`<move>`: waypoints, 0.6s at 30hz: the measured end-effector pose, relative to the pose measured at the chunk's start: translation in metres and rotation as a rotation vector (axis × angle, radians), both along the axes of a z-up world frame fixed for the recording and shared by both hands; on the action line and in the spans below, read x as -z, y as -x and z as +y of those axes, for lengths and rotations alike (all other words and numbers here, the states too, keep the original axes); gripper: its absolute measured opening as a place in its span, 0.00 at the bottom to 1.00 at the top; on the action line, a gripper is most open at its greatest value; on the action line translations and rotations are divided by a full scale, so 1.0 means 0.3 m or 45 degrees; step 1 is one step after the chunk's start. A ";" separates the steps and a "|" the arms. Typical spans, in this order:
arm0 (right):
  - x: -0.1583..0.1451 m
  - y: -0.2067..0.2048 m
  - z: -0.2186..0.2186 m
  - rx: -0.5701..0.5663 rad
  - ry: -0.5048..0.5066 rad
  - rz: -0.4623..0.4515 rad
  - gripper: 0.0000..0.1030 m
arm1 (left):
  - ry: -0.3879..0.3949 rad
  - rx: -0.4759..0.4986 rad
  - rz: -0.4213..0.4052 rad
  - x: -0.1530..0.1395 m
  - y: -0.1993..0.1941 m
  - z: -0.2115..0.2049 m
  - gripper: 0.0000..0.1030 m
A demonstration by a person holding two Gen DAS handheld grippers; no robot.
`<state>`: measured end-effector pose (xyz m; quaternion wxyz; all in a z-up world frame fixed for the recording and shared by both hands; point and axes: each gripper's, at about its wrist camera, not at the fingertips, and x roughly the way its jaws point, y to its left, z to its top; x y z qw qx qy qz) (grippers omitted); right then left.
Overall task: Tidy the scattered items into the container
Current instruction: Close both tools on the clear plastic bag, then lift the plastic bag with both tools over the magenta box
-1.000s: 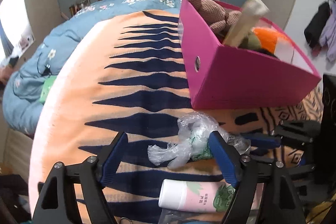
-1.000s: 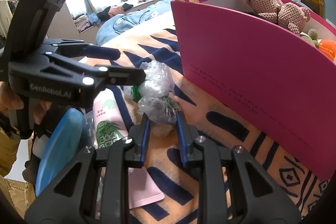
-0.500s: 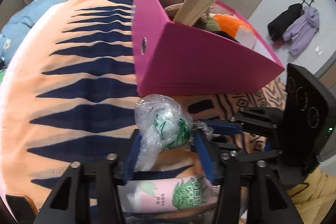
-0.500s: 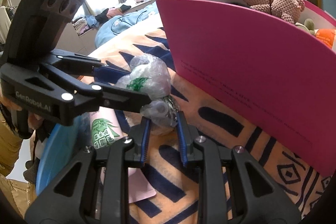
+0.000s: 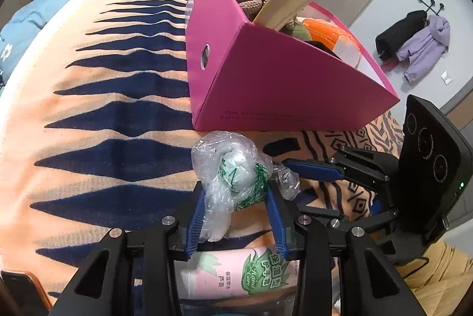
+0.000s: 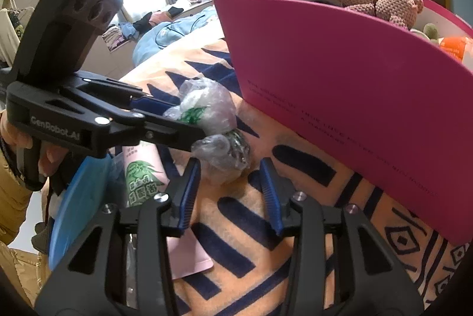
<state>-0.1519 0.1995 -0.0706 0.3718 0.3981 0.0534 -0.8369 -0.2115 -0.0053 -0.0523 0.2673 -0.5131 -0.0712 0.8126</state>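
A crinkled clear plastic bag (image 5: 233,183) with green print is clamped between the blue ribbed pads of the left gripper (image 5: 236,215), whose black body is marked "GenRobot.AI" in the right wrist view, and it is held above the orange, navy-striped blanket (image 5: 97,114) just beside the magenta box (image 5: 280,85). The right gripper (image 6: 229,177) is seen parted, its jaws on either side of the bag's lower crumpled end with nothing pinched. Faint small lettering on the box wall cannot be read, and a pink tube (image 5: 236,271) with green Chinese characters and "Hand Care" is seen on the blanket under the left gripper.
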 end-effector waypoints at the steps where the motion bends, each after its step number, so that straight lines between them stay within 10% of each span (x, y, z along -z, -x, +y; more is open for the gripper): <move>1: 0.000 0.002 -0.003 -0.004 -0.003 0.006 0.43 | 0.003 -0.002 0.002 0.000 -0.001 0.001 0.38; 18: -0.009 -0.057 -0.009 -0.015 0.007 0.057 0.21 | 0.019 0.001 0.032 -0.021 -0.027 0.020 0.36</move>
